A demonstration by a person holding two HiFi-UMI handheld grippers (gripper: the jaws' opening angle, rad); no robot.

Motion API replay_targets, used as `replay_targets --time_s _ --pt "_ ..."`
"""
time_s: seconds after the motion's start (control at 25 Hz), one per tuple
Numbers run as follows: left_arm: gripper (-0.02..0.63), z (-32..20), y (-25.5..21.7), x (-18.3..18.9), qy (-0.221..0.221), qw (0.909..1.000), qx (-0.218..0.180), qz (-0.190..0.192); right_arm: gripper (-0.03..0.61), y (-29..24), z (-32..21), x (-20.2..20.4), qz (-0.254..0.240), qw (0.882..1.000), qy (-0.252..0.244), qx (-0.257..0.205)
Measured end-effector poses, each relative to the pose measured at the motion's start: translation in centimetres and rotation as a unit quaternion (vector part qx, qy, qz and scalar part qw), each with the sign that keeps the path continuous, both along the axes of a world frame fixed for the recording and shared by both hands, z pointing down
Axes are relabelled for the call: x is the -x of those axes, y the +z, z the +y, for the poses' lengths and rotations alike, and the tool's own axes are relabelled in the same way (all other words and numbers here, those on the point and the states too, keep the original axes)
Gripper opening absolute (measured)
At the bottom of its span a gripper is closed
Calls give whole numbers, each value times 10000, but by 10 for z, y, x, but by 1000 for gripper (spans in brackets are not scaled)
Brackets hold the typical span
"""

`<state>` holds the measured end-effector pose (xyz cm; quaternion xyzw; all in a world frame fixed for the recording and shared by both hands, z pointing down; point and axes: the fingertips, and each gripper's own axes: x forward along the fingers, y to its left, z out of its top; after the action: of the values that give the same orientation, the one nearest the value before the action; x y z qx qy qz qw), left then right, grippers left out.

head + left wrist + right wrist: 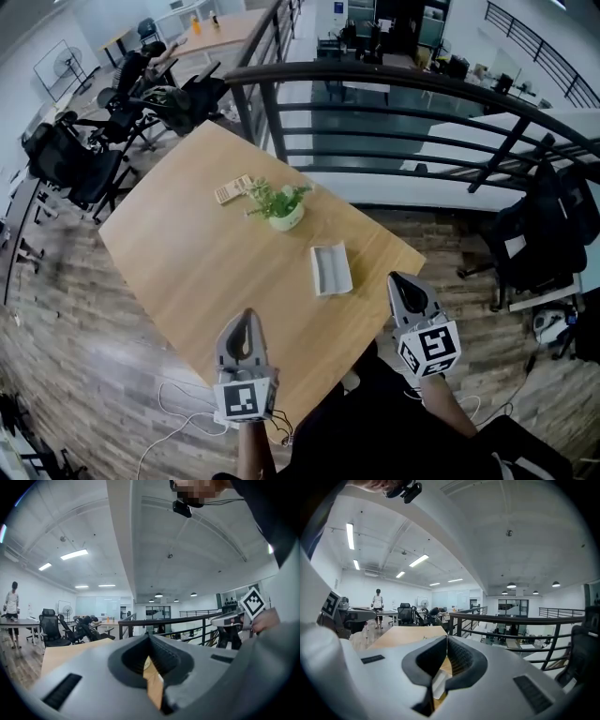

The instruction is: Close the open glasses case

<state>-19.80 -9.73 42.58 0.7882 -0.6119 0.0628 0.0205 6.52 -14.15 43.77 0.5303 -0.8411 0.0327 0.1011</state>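
Glasses case (331,269) lies open; pot (287,221) holds plant (276,198).

closed right gripper (446,640), wooden table (404,637) beyond

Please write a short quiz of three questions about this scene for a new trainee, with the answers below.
1. True or false: the glasses case lies open on the wooden table.
2. What stands past the case on the table? A) a mug B) a potted plant C) a laptop
3. Fill in: the left tongs and the right tongs are both ____, holding nothing.
Key: 1 true; 2 B; 3 shut.
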Motion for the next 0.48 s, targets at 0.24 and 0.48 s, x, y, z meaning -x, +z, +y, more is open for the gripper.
replay_targets --time_s 0.24,0.48 --pt "2 -6 6 -3 -93 9998 169 111 17 4 -22 -3 -30 9999 95 -42" --pt "2 -6 8 -3 -83 9997 220 98 158 -7 -30 -17 -393 9979 420 -287"
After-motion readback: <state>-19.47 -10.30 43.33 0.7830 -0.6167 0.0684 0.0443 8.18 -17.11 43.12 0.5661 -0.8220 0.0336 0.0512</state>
